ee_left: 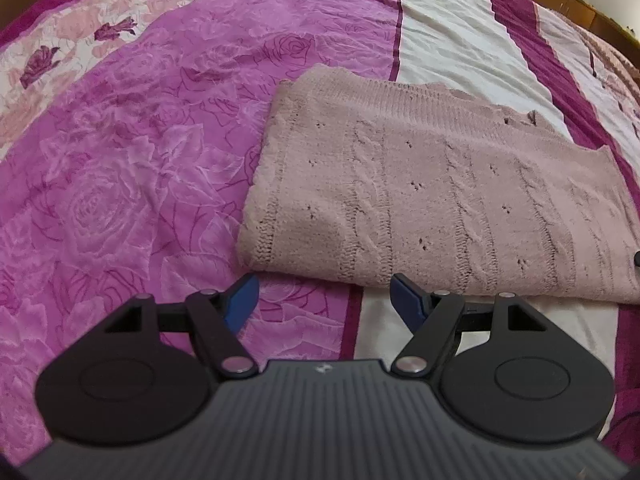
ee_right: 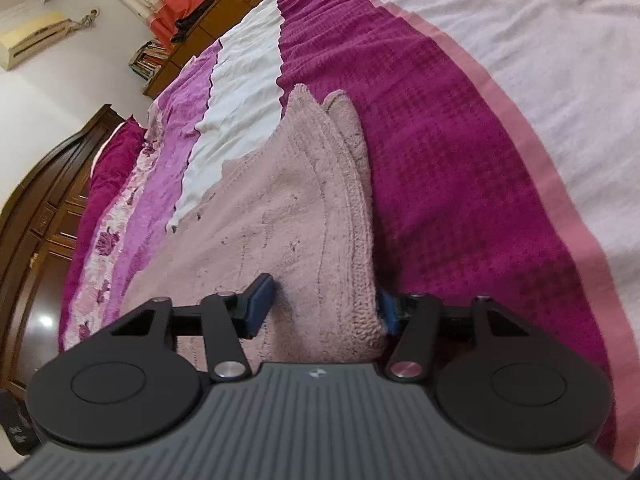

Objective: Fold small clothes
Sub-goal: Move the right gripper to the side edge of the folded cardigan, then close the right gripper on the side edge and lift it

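A dusty-pink cable-knit sweater (ee_left: 440, 196) lies folded into a thick rectangle on the bedspread (ee_left: 120, 184). My left gripper (ee_left: 324, 294) hovers just short of the sweater's near edge, open, with only bedspread between its blue pads. In the right wrist view the sweater (ee_right: 288, 208) stretches away from me. My right gripper (ee_right: 324, 308) straddles its layered right edge. One of its fingers (ee_right: 258, 306) sits over the knit top, the other (ee_right: 388, 314) is against the side of the fold. The jaws stand apart around the cloth without squeezing it.
The bedspread has magenta rose print, white bands (ee_left: 440, 32) and a dark magenta checked band (ee_right: 460, 168). A dark wooden headboard (ee_right: 44, 200) is at the left of the right wrist view, with a wooden shelf holding books (ee_right: 152, 60) along the far wall.
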### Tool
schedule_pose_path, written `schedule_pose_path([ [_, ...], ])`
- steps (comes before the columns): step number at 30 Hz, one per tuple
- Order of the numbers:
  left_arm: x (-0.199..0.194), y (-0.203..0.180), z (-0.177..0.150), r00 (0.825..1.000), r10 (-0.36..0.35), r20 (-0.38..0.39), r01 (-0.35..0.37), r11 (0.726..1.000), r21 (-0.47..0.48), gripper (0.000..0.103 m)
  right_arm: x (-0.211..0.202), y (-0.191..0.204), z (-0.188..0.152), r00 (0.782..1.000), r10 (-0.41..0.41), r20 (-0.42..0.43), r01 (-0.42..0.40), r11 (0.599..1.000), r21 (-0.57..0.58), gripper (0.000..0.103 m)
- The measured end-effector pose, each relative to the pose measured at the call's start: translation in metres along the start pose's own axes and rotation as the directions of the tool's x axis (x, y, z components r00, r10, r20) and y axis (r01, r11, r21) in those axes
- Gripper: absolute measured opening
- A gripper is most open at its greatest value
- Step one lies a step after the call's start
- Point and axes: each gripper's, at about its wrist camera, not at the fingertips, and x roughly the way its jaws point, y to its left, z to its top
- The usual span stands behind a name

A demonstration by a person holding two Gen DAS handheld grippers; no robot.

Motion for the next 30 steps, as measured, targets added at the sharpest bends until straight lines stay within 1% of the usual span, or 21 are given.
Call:
schedule_pose_path([
  [3,0.001,0.001,0.0,1.0,0.005,-0.002,-0.005,1.0,0.001,0.074,0.0,-0.003,-0.003,1.0,0.019,0.013,-0.019,1.0,0.006,0.061],
  [5,0.002,0.002,-0.001,1.0,0.005,-0.005,-0.005,1.0,-0.002,0.074,0.0,-0.007,-0.004,0.999,0.046,0.021,-0.047,0.999,0.022,0.061],
  [6,0.002,0.002,-0.001,1.0,0.006,-0.006,-0.006,1.0,-0.002,0.074,0.0,-0.008,-0.005,0.998,0.058,0.024,-0.058,0.998,0.031,0.059],
  [7,0.003,0.003,-0.001,1.0,0.008,-0.008,-0.008,1.0,-0.003,0.074,0.0,-0.008,-0.005,0.997,0.07,0.031,-0.071,0.997,0.039,0.051],
  [8,0.003,0.003,-0.001,1.0,0.008,-0.009,-0.008,1.0,-0.002,0.074,-0.002,-0.008,-0.006,0.996,0.086,0.038,-0.088,0.995,0.042,0.038],
  [9,0.004,0.003,-0.001,1.0,0.008,-0.01,-0.008,1.0,0.0,0.074,-0.003,-0.006,-0.007,0.994,0.101,0.048,-0.103,0.994,0.042,0.038],
  [11,0.006,0.003,-0.001,1.0,0.014,-0.016,-0.014,1.0,0.005,0.074,-0.004,-0.001,-0.009,0.993,0.097,0.07,-0.099,0.995,0.016,0.038],
  [14,0.005,0.003,0.0,1.0,0.017,-0.016,-0.017,1.0,0.005,0.074,0.0,0.003,-0.011,0.995,0.067,0.073,-0.067,0.998,-0.002,0.039],
  [16,0.004,0.003,0.0,1.0,0.014,-0.01,-0.013,1.0,0.006,0.074,0.002,-0.001,-0.011,0.995,0.064,0.075,-0.066,0.997,0.029,0.039],
  [21,0.004,0.002,0.0,1.0,0.015,-0.01,-0.014,1.0,0.013,0.074,0.006,-0.016,-0.011,0.989,0.1,0.109,-0.115,0.984,0.139,0.047],
  [24,0.004,0.001,0.0,1.0,0.019,-0.012,-0.019,1.0,0.015,0.074,0.009,-0.023,-0.01,0.983,0.125,0.138,-0.151,0.968,0.201,0.049],
  [26,0.003,0.0,0.0,1.0,0.016,-0.009,-0.016,1.0,0.014,0.074,0.012,-0.025,-0.009,0.979,0.138,0.152,-0.17,0.959,0.226,0.049],
  [28,0.002,-0.001,-0.001,1.0,0.014,-0.007,-0.014,1.0,0.017,0.074,0.014,-0.025,-0.008,0.976,0.143,0.166,-0.178,0.958,0.226,0.049],
  [29,0.002,-0.001,-0.001,1.0,0.014,-0.007,-0.014,1.0,0.02,0.074,0.015,-0.024,-0.009,0.975,0.138,0.175,-0.176,0.96,0.219,0.048],
  [30,0.002,-0.001,-0.001,1.0,0.015,-0.007,-0.015,1.0,0.023,0.074,0.015,-0.022,-0.009,0.974,0.134,0.182,-0.172,0.962,0.211,0.043],
])
